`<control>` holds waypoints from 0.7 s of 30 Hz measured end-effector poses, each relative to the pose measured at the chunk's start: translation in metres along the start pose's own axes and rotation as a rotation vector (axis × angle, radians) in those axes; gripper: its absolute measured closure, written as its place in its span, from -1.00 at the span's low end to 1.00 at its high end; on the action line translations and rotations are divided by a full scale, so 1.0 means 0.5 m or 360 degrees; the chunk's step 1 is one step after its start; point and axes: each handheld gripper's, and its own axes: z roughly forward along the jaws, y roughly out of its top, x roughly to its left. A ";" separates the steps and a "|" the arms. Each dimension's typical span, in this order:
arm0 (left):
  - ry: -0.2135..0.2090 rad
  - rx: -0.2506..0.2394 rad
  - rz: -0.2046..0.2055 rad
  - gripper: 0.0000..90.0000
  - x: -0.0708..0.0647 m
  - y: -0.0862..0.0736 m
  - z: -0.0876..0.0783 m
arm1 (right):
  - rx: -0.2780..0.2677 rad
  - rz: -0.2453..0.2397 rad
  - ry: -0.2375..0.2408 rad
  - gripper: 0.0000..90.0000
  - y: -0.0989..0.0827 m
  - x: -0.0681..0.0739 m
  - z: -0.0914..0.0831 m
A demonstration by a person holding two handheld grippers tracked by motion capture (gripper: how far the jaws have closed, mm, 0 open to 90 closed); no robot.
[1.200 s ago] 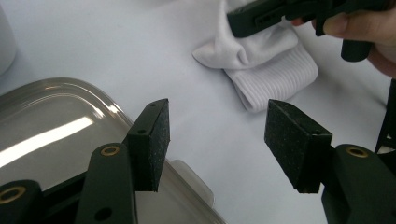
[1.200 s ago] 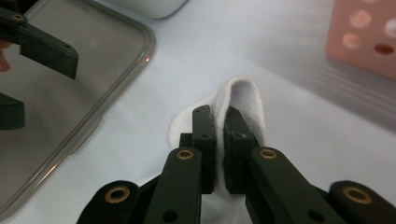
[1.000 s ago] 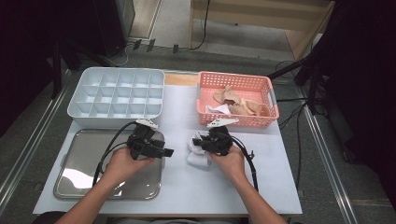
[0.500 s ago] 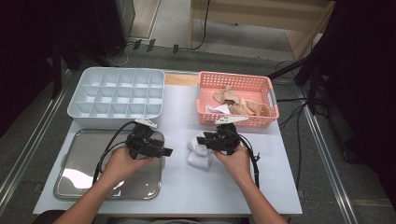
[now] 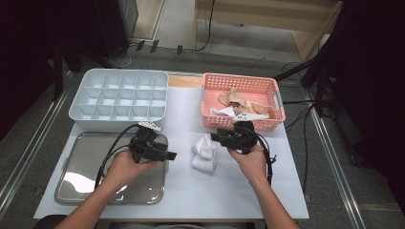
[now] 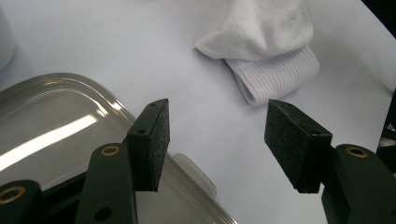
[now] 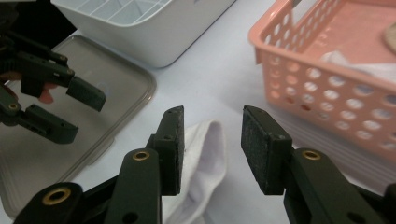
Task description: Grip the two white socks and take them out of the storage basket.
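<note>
A folded white sock (image 5: 203, 152) lies on the white table between my two grippers. In the left gripper view the white sock (image 6: 266, 51) is ahead of the jaws, ribbed cuff toward me, untouched. My left gripper (image 5: 171, 155) hovers over the right edge of the steel tray (image 5: 86, 167), open and pointing right; its jaws (image 6: 217, 140) hold nothing. My right gripper (image 5: 214, 137) points left at the sock's upper right end. It is open (image 7: 212, 144), with the white sock (image 7: 205, 158) just below and beyond its pads, not pinched.
A pink basket (image 5: 239, 77) holding several beige and white socks stands at the back right, close behind my right hand. A white divided organizer (image 5: 119, 71) sits at the back left. The other gripper (image 7: 70, 109) shows over the tray (image 7: 116, 79).
My right gripper has drawn back to the right and slightly away from me, so more of the sock lies uncovered. The left gripper has barely moved.
</note>
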 end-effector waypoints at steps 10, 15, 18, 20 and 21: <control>-0.0006 0.0013 0.0012 -0.08 0.000 0.000 0.005 | -0.0099 0.0046 -0.0155 0.32 0.038 -0.050 -0.034; -0.0012 0.0015 0.0010 -0.08 -0.002 0.000 0.005 | -0.0132 0.0088 -0.0219 0.32 0.053 -0.081 -0.024; -0.0012 0.0014 0.0008 -0.08 -0.001 0.000 0.005 | -0.0125 0.0127 -0.0269 0.32 0.071 -0.108 -0.002; -0.0014 0.0012 0.0004 -0.08 0.000 0.000 0.005 | -0.0127 0.0133 -0.0289 0.32 0.077 -0.115 0.010; -0.0014 0.0012 0.0004 -0.08 0.000 0.000 0.005 | -0.0127 0.0133 -0.0289 0.32 0.077 -0.115 0.010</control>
